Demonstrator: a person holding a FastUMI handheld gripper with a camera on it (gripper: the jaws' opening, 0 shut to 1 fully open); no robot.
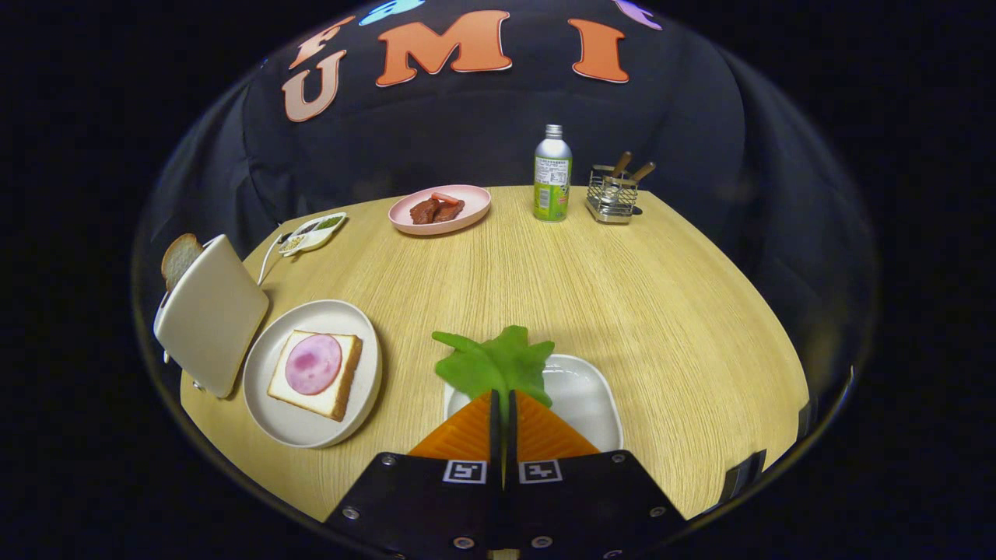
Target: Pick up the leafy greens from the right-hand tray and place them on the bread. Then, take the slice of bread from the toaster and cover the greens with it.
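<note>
Greens, a flat bright-green leafy piece (498, 363), sit pinched by the stem between the closed fingers of the gripper (502, 400), the leaf spreading just ahead of the fingertips over the far-left corner of a white rounded-square tray (587, 397). To the left, a round white plate (299, 428) carries a square slice of white bread (327, 395) topped with a pink round of ham (313, 364). Further left stands a cream toaster (212, 315) with a brown-crusted slice of bread (179, 258) poking out. Far across the light wooden table (622, 295) are a pink plate of reddish meat (440, 209), a green-labelled metal bottle (552, 175) and a wire holder (612, 194).
</note>
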